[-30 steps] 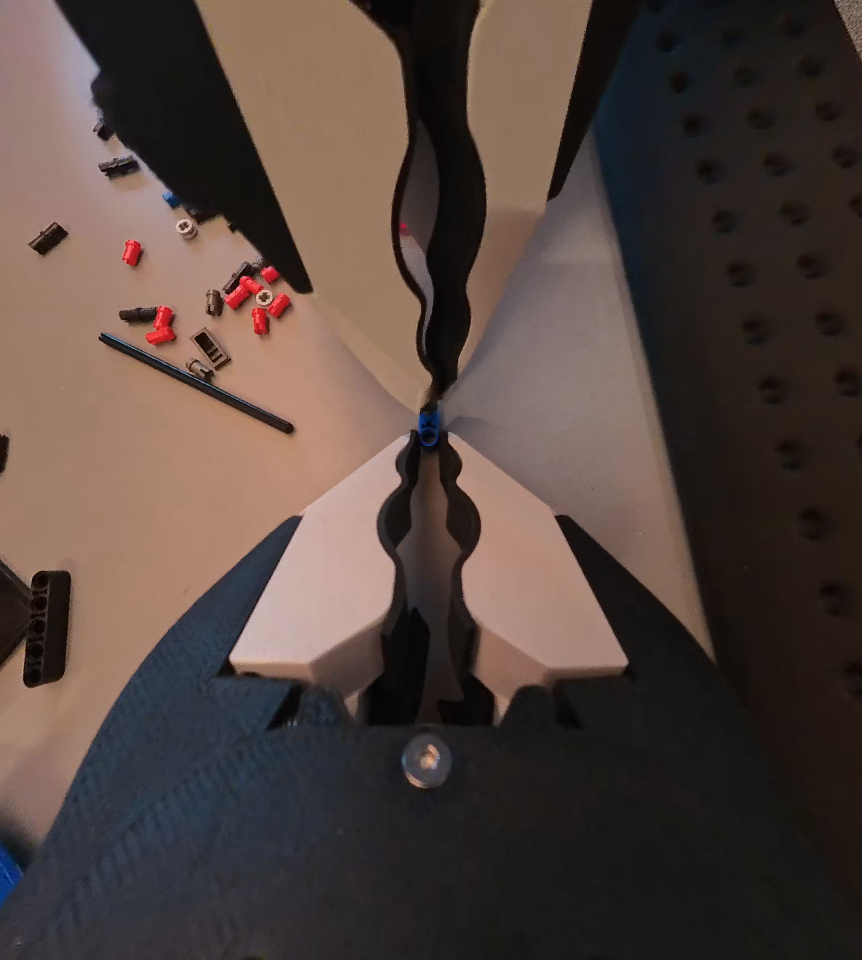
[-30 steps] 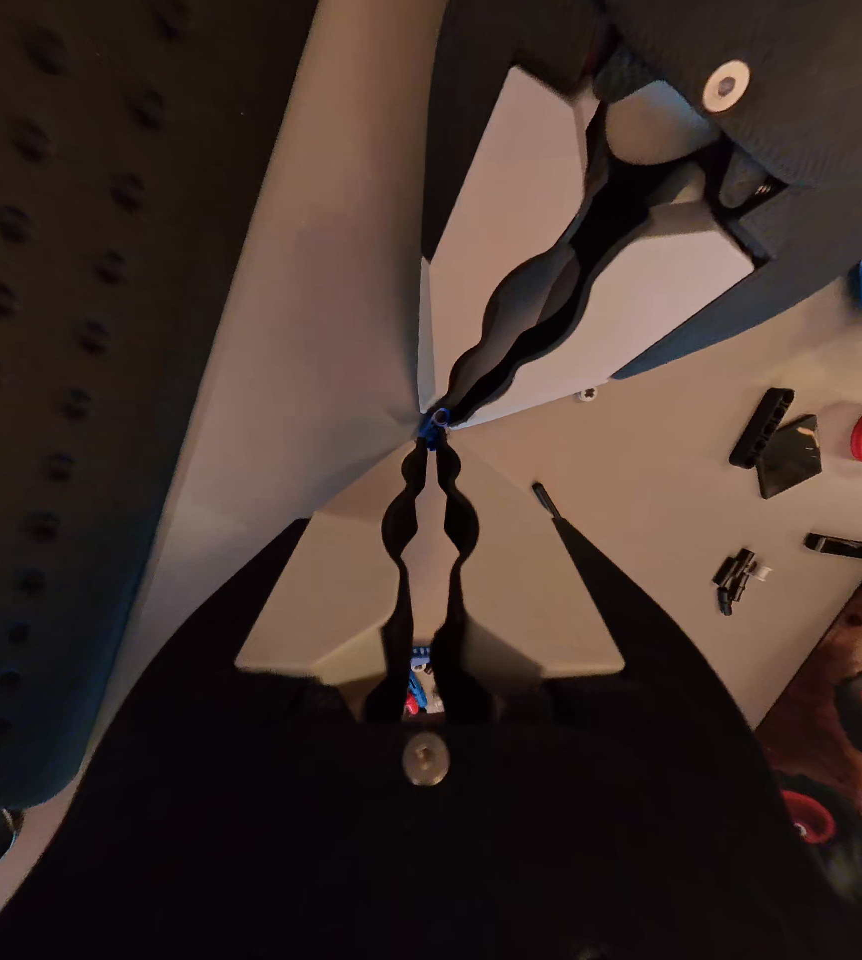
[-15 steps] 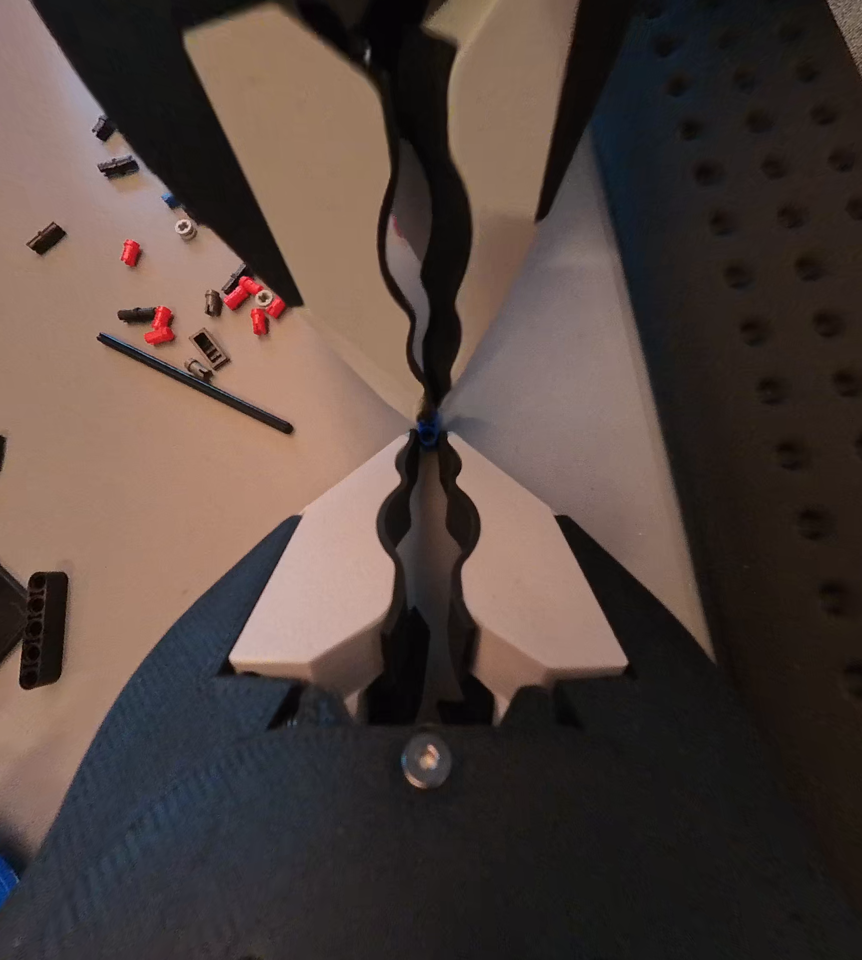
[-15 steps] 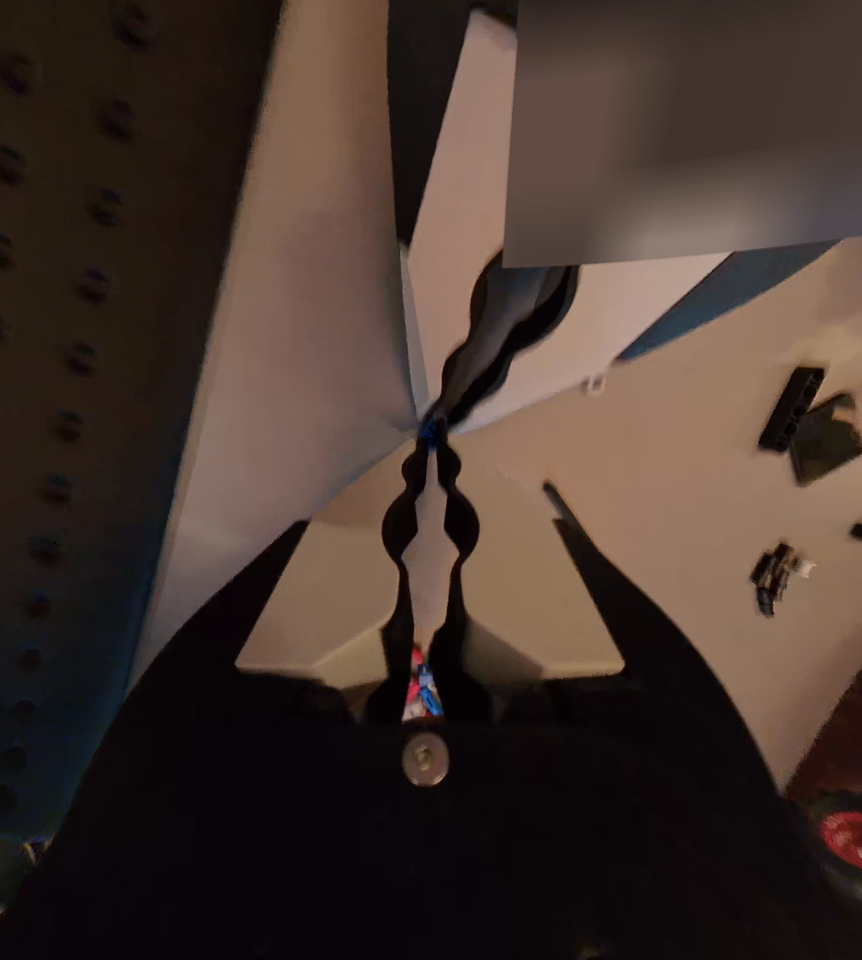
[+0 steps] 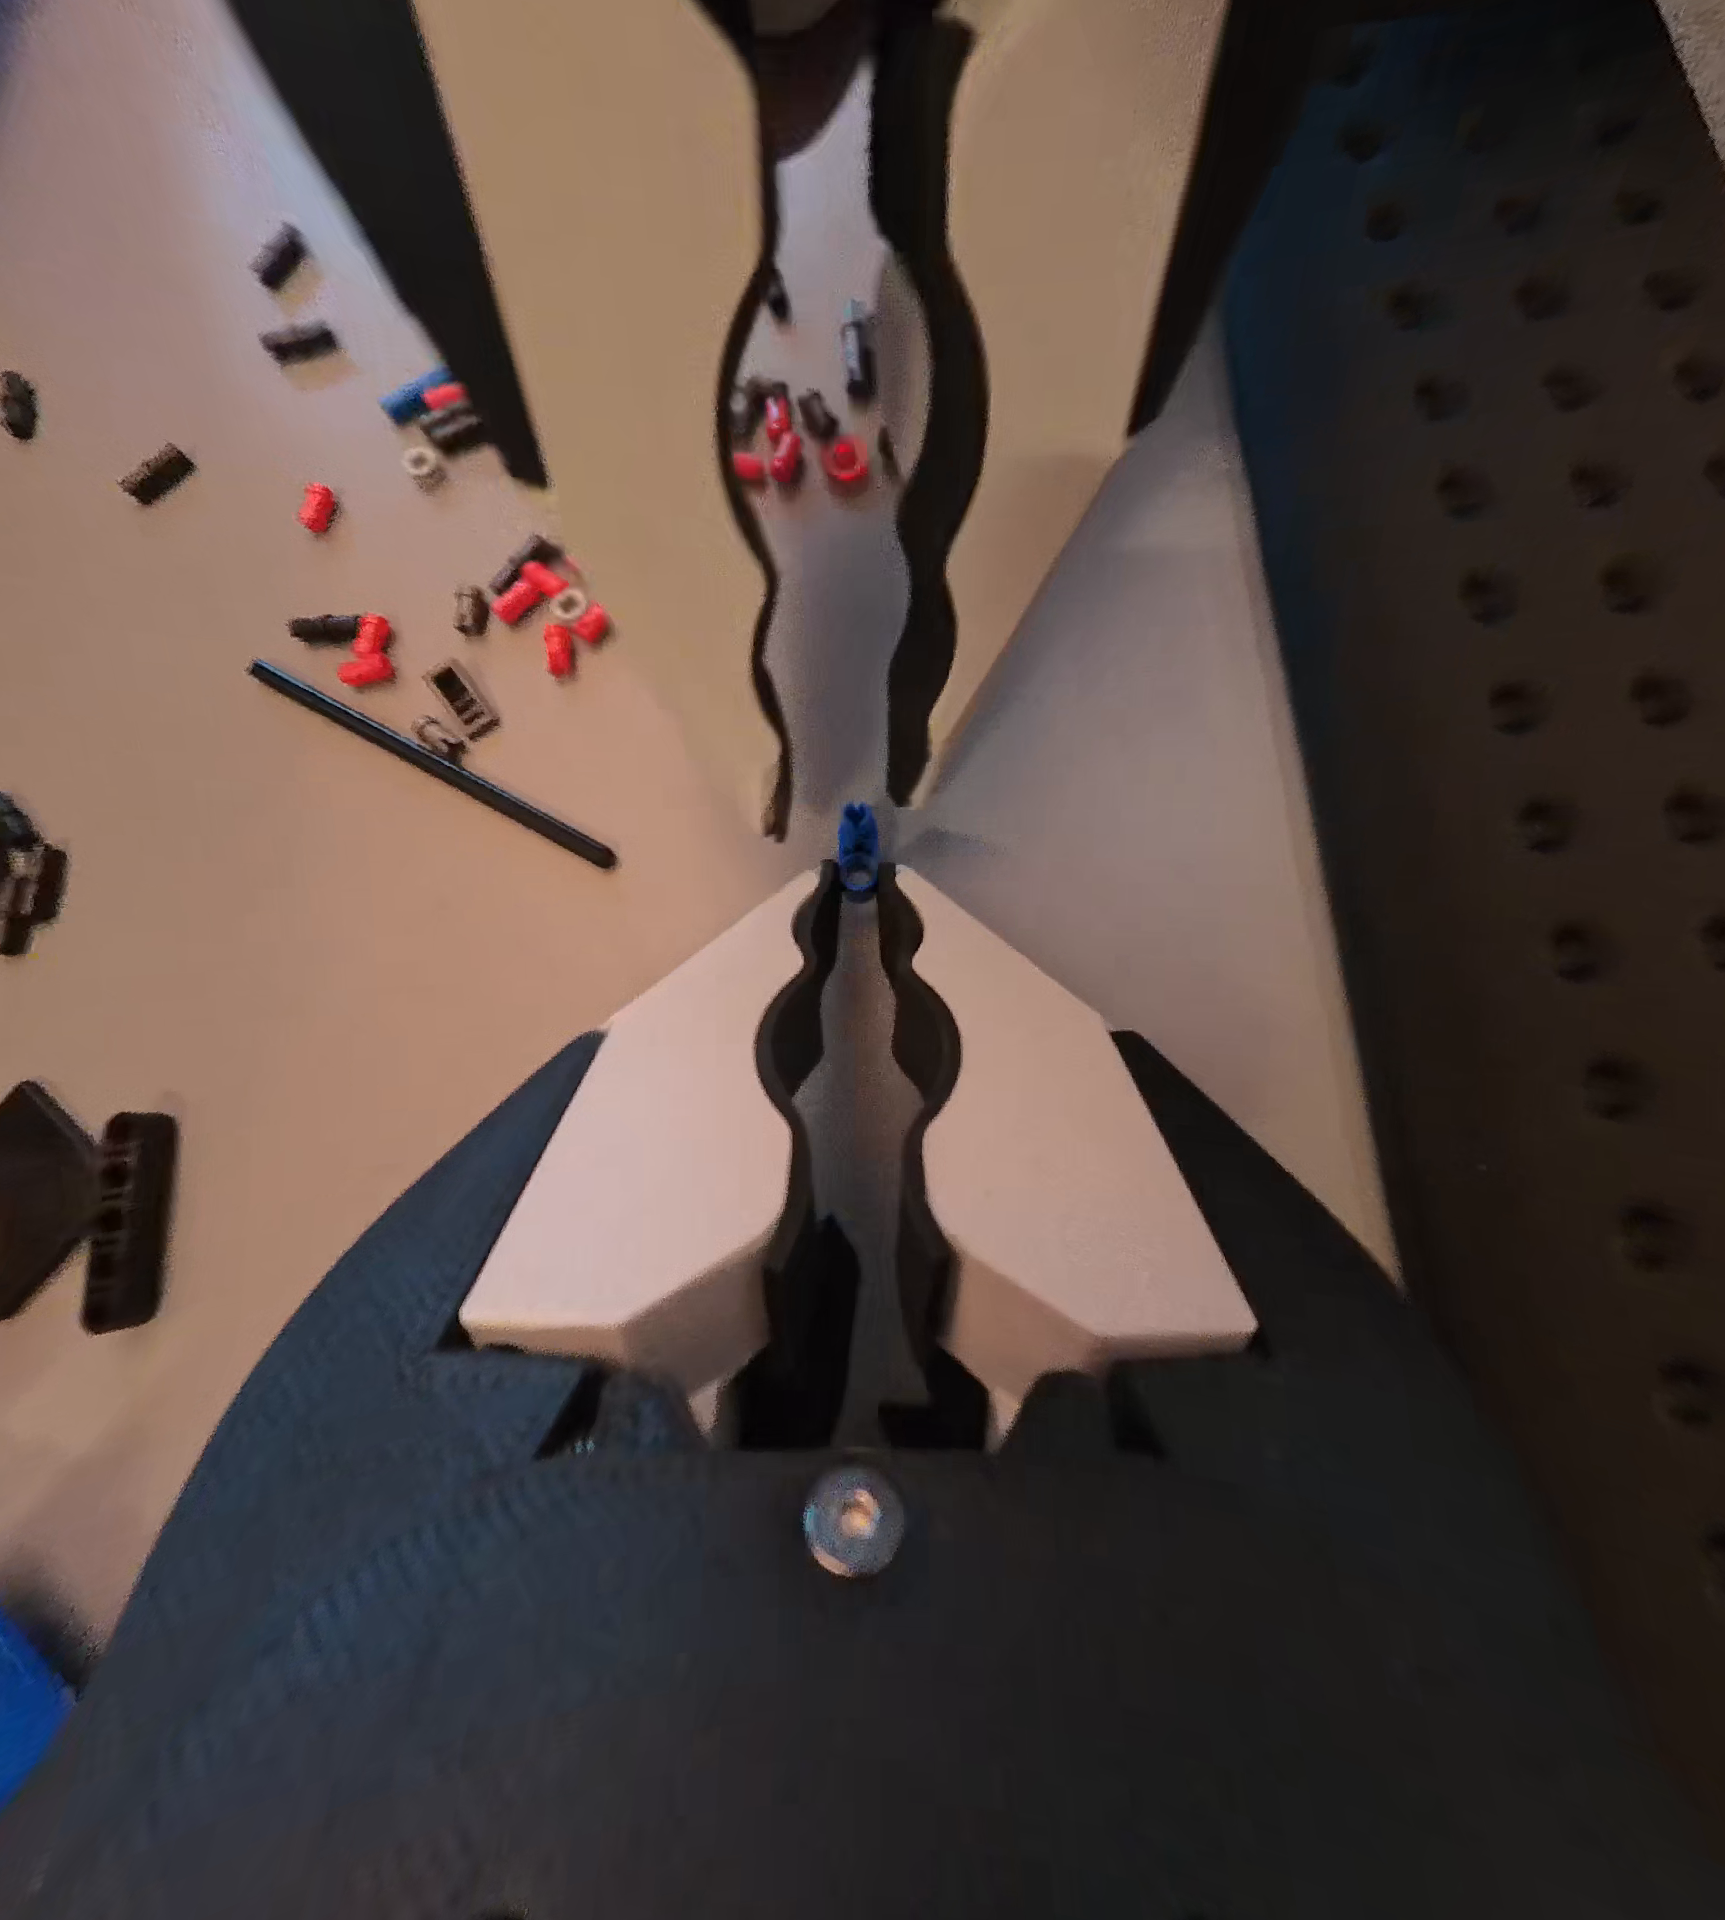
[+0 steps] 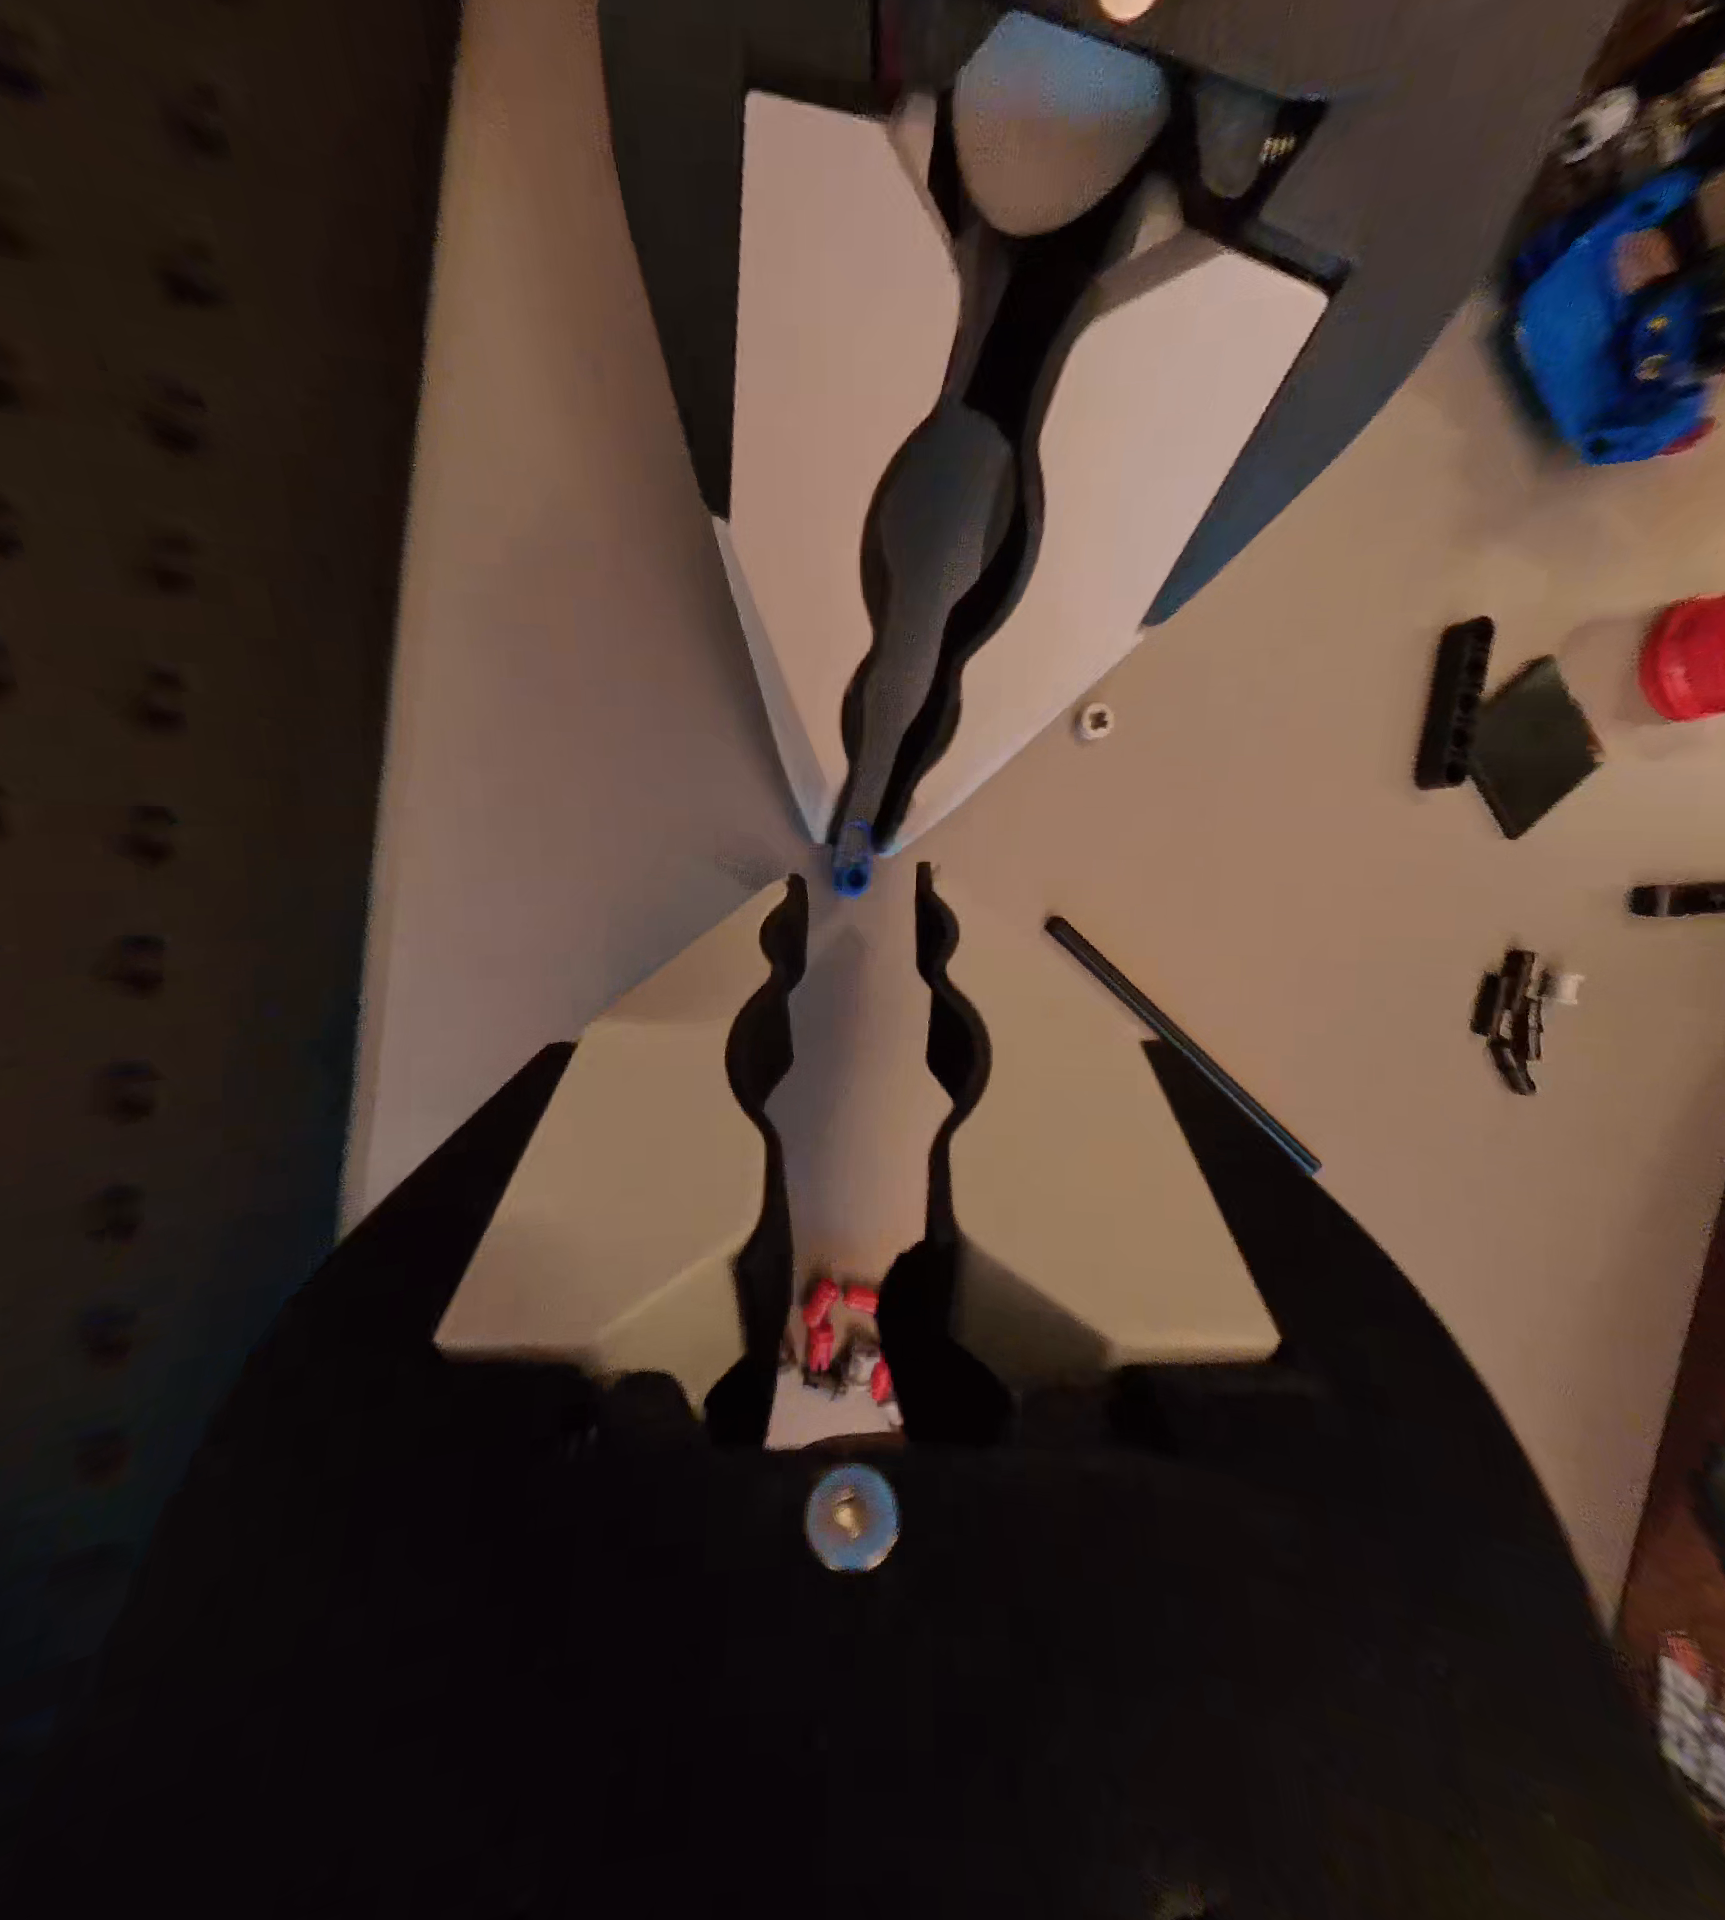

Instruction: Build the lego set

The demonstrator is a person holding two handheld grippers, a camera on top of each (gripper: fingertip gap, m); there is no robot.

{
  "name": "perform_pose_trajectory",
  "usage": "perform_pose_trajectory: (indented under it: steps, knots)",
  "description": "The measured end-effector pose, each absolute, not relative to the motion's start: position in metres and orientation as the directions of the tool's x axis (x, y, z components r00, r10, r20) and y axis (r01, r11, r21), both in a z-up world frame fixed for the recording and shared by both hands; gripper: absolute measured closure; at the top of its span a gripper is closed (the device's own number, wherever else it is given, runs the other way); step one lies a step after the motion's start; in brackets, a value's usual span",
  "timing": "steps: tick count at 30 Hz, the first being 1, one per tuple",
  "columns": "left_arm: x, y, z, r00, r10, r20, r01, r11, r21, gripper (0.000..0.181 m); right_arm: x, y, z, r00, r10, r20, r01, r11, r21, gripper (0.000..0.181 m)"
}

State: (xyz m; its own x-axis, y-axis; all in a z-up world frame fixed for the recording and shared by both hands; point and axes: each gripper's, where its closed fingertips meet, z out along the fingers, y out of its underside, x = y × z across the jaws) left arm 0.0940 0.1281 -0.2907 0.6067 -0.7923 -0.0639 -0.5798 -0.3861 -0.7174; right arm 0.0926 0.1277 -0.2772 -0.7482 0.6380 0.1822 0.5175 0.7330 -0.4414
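Left wrist view: my left gripper (image 5: 857, 883) pinches the pin (image 5: 856, 854), tiny, stiff, slippery; right gripper (image 6: 855, 883) gapes.

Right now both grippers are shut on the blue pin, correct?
Not quite. Only the left gripper is shut on the blue pin. The right gripper is open, its fingertips clear of the pin, as the right wrist view shows.
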Motion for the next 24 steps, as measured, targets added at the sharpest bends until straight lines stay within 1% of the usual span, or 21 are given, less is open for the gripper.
perform_pose_trajectory:
  steps: [3,5,7,9,12,18,24]
  knots:
    - [0.088,0.134,-0.281,0.636,-0.768,-0.074,-0.556,-0.390,-0.734,0.176,0.090,0.137,-0.269,-0.685,0.695,0.218,0.544,0.688,-0.481,0.160]
    - [0.083,0.135,-0.274,0.661,-0.747,-0.067,-0.528,-0.400,-0.749,0.176,0.086,0.140,-0.258,-0.638,0.727,0.255,0.539,0.658,-0.527,0.159]
    - [0.080,0.133,-0.264,0.687,-0.724,-0.055,-0.489,-0.405,-0.773,0.176,0.081,0.141,-0.247,-0.588,0.756,0.287,0.531,0.629,-0.568,0.157]
    - [0.075,0.129,-0.252,0.719,-0.694,-0.036,-0.436,-0.411,-0.801,0.176,0.075,0.141,-0.237,-0.536,0.790,0.297,0.530,0.589,-0.610,0.159]
    - [0.065,0.122,-0.232,0.772,-0.636,0.021,-0.316,-0.413,-0.854,0.176,0.064,0.135,-0.225,-0.477,0.837,0.268,0.517,0.513,-0.685,0.159]
    - [0.040,0.094,-0.196,0.851,-0.519,0.082,-0.116,-0.338,-0.934,0.176,0.038,0.099,-0.206,-0.488,0.868,0.093,0.440,0.336,-0.833,0.159]
    - [0.006,0.069,-0.186,0.903,-0.407,0.136,0.016,-0.286,-0.958,0.176,0.006,0.073,-0.196,-0.500,0.866,0.007,0.434,0.258,-0.863,0.159]
